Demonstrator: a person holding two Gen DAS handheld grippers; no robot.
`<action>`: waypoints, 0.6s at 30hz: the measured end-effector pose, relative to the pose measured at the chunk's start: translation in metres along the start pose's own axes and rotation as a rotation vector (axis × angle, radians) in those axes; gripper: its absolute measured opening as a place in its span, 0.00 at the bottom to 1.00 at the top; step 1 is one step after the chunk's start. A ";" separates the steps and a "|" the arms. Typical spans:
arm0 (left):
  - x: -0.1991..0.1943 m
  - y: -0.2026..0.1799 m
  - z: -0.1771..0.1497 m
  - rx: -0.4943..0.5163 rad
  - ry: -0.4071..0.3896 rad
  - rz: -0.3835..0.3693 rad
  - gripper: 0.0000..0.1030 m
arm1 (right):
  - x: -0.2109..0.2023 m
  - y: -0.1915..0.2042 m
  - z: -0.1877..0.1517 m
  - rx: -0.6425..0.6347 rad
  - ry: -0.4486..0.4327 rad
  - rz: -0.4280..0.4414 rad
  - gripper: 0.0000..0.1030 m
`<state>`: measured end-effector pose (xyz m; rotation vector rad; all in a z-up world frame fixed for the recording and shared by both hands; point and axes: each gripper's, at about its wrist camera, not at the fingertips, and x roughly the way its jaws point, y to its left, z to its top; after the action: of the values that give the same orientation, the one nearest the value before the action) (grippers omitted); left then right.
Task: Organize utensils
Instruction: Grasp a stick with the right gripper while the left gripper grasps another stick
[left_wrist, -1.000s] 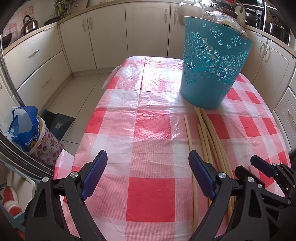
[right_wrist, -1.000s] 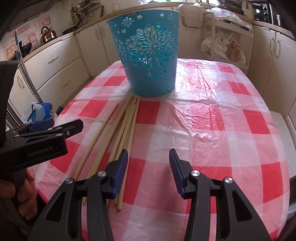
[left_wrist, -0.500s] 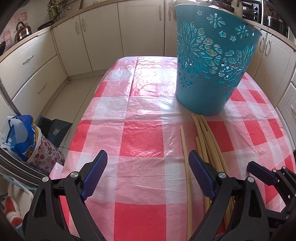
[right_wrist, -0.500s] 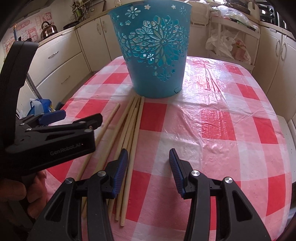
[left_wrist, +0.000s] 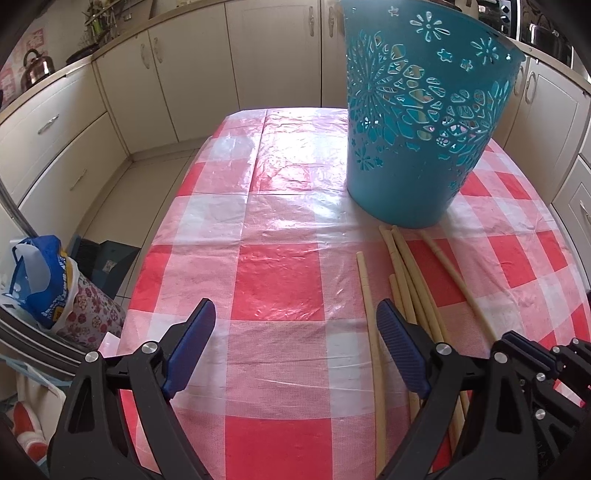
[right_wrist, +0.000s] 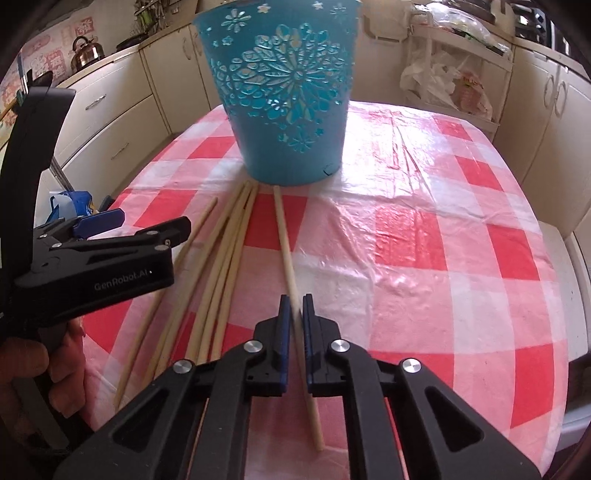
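Glossy plastic tablecloth (left_wrist: 280, 206), matt teal plastic basket (right_wrist: 291, 122) — sticks (right_wrist: 229, 240) probably wooden.

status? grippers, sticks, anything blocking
Right gripper just closed, shut on one stick. Left gripper open, empty, beside the remaining sticks. Teal basket upright just past the stick tips; nothing in the way.
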<state>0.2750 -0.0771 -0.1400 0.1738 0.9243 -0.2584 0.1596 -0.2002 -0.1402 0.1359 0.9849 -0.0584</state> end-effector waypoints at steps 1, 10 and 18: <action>0.000 -0.001 0.000 0.002 0.000 -0.002 0.83 | -0.003 -0.003 -0.003 0.020 0.004 -0.002 0.06; 0.002 -0.002 0.001 0.035 0.004 -0.033 0.75 | -0.028 -0.015 -0.018 0.070 0.022 0.024 0.14; 0.002 -0.003 0.006 0.054 0.012 -0.064 0.64 | 0.003 -0.001 0.007 -0.066 0.049 -0.030 0.18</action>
<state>0.2800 -0.0816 -0.1385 0.1955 0.9364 -0.3420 0.1669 -0.2022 -0.1394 0.0629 1.0367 -0.0500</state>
